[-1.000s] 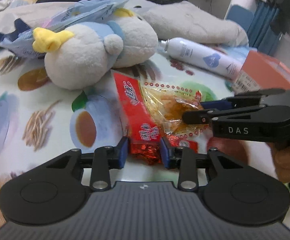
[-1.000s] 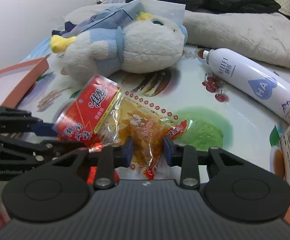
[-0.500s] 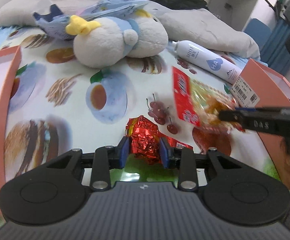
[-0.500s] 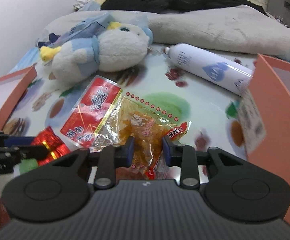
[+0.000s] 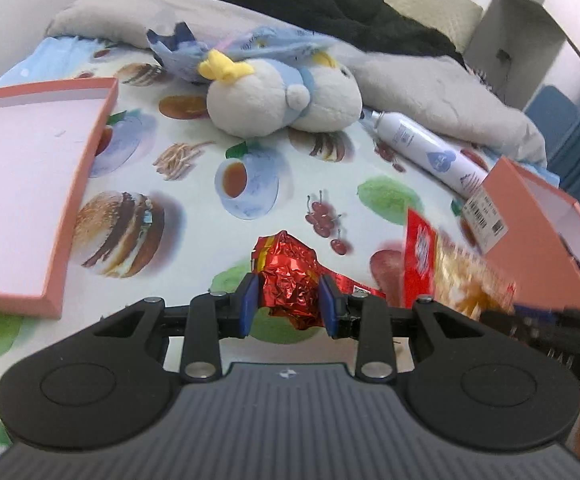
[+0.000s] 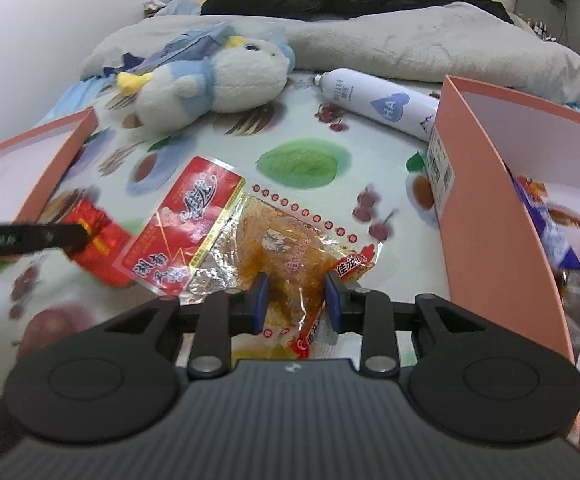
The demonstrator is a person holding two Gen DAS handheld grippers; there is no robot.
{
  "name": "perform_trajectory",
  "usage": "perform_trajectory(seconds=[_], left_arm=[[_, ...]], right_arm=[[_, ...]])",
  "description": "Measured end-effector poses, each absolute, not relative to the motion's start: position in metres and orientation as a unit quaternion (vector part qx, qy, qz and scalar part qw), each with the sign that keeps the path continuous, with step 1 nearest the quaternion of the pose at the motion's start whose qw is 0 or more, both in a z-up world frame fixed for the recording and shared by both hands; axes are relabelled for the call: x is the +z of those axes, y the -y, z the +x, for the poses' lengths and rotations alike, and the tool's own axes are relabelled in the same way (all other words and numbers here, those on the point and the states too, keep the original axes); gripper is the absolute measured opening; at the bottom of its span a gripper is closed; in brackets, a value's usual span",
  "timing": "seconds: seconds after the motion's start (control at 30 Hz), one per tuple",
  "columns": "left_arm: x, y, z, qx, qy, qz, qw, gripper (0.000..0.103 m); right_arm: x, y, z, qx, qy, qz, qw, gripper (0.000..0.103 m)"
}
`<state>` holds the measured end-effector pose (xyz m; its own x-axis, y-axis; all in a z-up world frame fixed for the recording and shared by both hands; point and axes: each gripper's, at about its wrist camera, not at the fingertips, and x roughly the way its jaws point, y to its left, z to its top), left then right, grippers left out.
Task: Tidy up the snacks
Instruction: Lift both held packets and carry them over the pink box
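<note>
Over the fruit-print cloth (image 5: 297,184): both grippers hold snacks clear of the surface.
Pink lid (image 5: 22,200): far left, lying flat, white inside, no writing that shows.
Plush toy (image 5: 282,100): at the back, beside a white spray can (image 6: 377,104) marked "HA" in a blue heart; the smaller print is too fine to read.
Left gripper (image 5: 288,307): blue pads clamped on a crumpled red foil packet (image 5: 290,276); its lettering is creased and unreadable.
Right gripper (image 6: 295,302): pads squeezed on the lower end of a clear snack bag (image 6: 274,248) with orange contents, a red panel of white Chinese characters and a red dotted border.
Pink box (image 6: 489,208): right, just beside the clear bag, barcode sticker on its end wall, other packets inside.
</note>
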<state>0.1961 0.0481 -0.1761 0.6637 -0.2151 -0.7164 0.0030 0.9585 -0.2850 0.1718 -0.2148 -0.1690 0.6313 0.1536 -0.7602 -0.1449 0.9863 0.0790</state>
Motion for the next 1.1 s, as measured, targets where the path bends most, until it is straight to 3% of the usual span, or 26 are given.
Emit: perform_trajectory(seconds=[1.1], left_arm=[[0.011, 0.074, 0.191, -0.176, -0.248, -0.113, 0.946, 0.038]], right_arm=[[-0.014, 0.316, 0.146, -0.013, -0.272, 0.026, 0.962, 0.032]])
